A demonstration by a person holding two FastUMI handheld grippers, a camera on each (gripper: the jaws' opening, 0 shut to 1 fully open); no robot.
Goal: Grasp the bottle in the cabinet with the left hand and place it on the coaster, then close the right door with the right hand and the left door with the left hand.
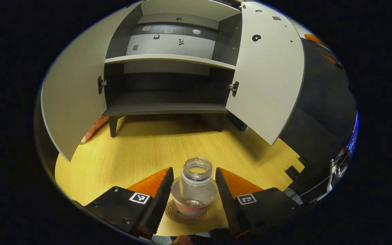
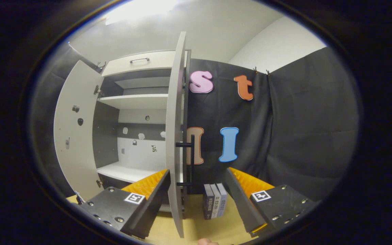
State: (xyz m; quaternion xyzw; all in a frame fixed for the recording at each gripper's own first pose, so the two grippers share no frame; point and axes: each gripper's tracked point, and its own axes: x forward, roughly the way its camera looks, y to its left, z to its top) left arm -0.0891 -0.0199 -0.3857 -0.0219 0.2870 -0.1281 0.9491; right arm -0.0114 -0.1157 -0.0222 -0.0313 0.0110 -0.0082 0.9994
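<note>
The small clear bottle stands on the coaster between the left gripper's 2 spread fingers, looking light, rigid and slippery, best held around its wide body.

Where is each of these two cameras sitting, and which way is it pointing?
Left gripper view: rides on the left gripper, low over the table, facing the open cabinet; its two fingers flank the bottle on the coaster.
Right gripper view: rides on the right gripper, facing the edge of the right door with its handle; books stand beyond, and its fingers sit apart.
Shared: both show the cabinet with both doors open.
</note>
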